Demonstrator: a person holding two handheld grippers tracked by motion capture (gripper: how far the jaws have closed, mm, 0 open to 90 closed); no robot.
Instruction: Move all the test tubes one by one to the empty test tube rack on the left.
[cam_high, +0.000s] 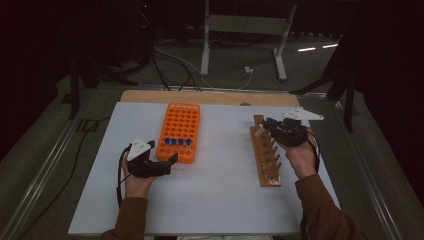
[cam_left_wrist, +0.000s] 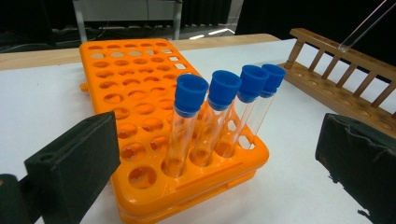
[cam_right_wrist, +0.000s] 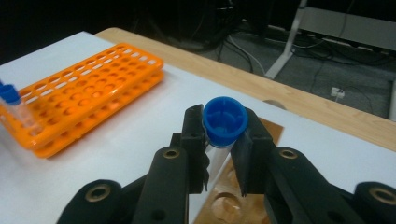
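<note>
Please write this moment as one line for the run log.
right gripper: shut on blue-capped tube above wooden rack | left gripper: open, empty, near orange rack | orange rack: four capped tubes

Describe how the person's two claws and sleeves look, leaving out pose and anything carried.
Both are matte black two-jaw tools. The left claw has broad, blocky black pads and a white three-cornered plate on top; a black cable trails down past the wrist. The right claw has slimmer ribbed jaws with round rivets and a similar pale plate. Both forearms wear brown long sleeves.

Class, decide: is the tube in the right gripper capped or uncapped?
Capped: a blue cap tops the tube held between the right gripper's jaws.
</note>
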